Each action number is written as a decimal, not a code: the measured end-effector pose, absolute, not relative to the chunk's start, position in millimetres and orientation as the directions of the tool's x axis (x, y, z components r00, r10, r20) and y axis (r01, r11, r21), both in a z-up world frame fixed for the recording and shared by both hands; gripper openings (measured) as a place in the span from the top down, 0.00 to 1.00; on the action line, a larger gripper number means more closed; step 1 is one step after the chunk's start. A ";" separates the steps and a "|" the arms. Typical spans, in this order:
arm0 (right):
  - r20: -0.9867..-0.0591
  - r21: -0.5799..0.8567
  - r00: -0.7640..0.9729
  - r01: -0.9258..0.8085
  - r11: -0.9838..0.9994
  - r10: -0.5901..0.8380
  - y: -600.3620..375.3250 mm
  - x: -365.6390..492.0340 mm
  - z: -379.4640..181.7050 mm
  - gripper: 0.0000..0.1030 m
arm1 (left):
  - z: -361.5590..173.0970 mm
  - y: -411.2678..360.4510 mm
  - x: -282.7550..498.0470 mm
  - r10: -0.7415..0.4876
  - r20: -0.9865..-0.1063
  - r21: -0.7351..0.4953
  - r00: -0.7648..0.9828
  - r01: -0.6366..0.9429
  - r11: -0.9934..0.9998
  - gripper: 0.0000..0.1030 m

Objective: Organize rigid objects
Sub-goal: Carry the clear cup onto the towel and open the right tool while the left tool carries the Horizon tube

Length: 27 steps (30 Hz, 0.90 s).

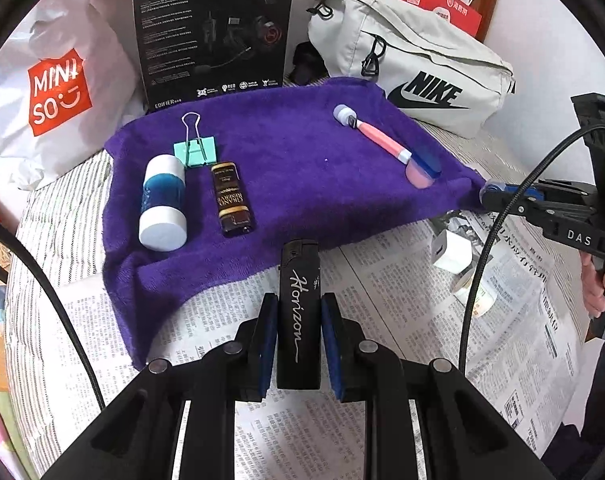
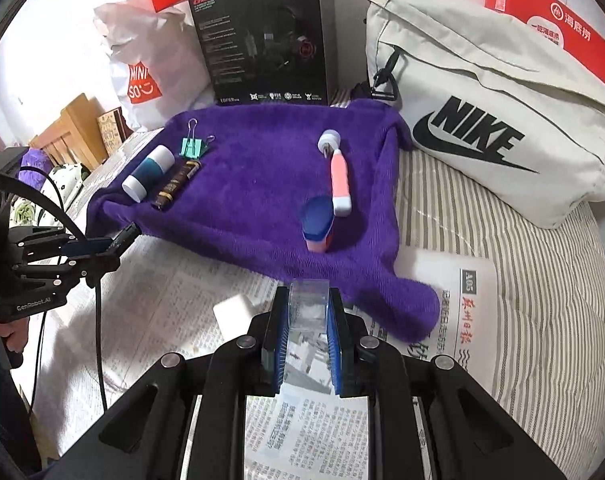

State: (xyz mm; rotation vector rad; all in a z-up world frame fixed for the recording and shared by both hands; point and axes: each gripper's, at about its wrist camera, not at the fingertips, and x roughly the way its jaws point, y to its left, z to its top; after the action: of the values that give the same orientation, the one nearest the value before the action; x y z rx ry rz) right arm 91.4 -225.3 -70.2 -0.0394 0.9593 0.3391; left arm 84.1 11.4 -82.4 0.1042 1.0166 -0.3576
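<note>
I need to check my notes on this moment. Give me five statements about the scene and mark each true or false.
1. The left gripper is shut on a black lighter. True.
2. The right gripper is open. False: it is shut on a clear plastic piece.
3. The green binder clip lies on the purple towel. True.
4. The white and blue tube stands upright on the newspaper. False: it lies on its side on the towel, beside the dark brown bottle.
5. The pink-handled tool lies on the striped sheet. False: it lies on the towel, next to the blue-topped brush.
</note>
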 end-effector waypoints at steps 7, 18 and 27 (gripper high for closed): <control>-0.796 0.127 0.537 -0.304 0.944 0.280 -222.4 108.1 -63.2 0.83 | -70.1 20.0 98.0 -0.237 -0.835 -0.081 0.496 0.316 0.945 0.80; -0.777 0.126 0.557 -0.319 0.939 0.293 -207.7 144.3 -53.1 0.83 | -64.2 26.8 129.3 -0.228 -0.834 -0.083 0.502 0.294 0.952 0.80; -0.786 0.115 0.548 -0.326 0.938 0.287 -193.3 182.0 -58.9 0.83 | -66.6 28.6 152.4 -0.233 -0.837 -0.096 0.494 0.286 0.953 0.80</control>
State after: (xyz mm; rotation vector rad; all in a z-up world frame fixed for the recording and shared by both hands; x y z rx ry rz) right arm 182.0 -193.3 -58.9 -0.0458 0.9220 0.3632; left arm 152.4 28.6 -66.6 0.0578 1.0057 -0.3147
